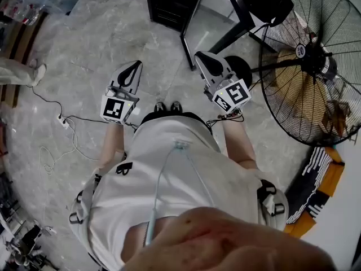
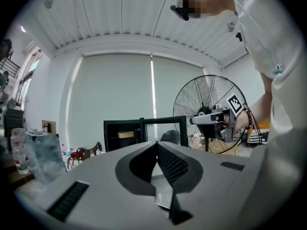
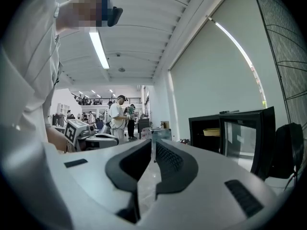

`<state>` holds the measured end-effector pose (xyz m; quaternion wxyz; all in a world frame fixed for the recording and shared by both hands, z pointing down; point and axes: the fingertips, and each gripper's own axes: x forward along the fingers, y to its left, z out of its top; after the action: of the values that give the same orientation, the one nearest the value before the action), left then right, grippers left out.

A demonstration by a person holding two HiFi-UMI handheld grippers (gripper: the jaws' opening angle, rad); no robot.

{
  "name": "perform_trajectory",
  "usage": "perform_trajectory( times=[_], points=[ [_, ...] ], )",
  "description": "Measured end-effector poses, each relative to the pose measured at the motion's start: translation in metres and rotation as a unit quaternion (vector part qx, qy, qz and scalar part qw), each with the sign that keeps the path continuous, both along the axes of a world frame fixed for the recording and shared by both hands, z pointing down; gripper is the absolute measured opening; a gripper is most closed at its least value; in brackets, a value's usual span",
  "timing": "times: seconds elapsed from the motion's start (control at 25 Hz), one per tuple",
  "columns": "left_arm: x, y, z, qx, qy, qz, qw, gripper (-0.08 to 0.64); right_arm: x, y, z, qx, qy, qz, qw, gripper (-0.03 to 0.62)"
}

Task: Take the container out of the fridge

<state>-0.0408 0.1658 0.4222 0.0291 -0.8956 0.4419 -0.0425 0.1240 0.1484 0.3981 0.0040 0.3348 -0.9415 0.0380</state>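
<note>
A small black fridge (image 2: 123, 134) stands ahead with its glass door (image 2: 168, 129) swung open. A yellowish container (image 2: 125, 134) sits on a shelf inside, and the right gripper view shows the same container (image 3: 211, 132) in the fridge (image 3: 211, 135). From the head view the fridge (image 1: 169, 1) is beyond my feet, at the top of the frame. My left gripper (image 2: 156, 143) is shut and empty, held at waist height (image 1: 135, 66). My right gripper (image 3: 153, 143) is shut and empty too, level with it (image 1: 201, 57). Both are well short of the fridge.
A large standing fan (image 1: 307, 61) is at my right, close to the fridge door (image 1: 208, 10). A power strip with cables (image 1: 63, 120) lies on the marble floor at the left. A clear plastic box (image 2: 43, 155) stands on a table at the left. People (image 3: 117, 116) stand far back.
</note>
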Motion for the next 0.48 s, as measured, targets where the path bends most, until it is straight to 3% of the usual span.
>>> perform_trajectory(
  times=[0.2,0.24,0.32,0.48],
  points=[
    [-0.0015,-0.0003,-0.0017,0.006,0.005,0.006,1.0000,0.008,-0.0040,-0.0028,-0.0006,-0.001,0.000,-0.004,1.000,0.021],
    [-0.0024,-0.0006,-0.0019,0.007,0.006,0.005,0.9999,0.008,-0.0044,-0.0032,-0.0002,-0.004,0.000,-0.004,1.000,0.036],
    [-0.0031,-0.0009,-0.0030,0.008,0.007,0.005,0.9999,0.008,-0.0052,-0.0041,0.0014,-0.009,-0.002,-0.005,1.000,0.126],
    [-0.0039,-0.0017,-0.0026,0.010,0.007,0.006,0.9999,0.008,-0.0054,-0.0058,0.0057,-0.014,-0.008,-0.005,1.000,0.127]
  ],
)
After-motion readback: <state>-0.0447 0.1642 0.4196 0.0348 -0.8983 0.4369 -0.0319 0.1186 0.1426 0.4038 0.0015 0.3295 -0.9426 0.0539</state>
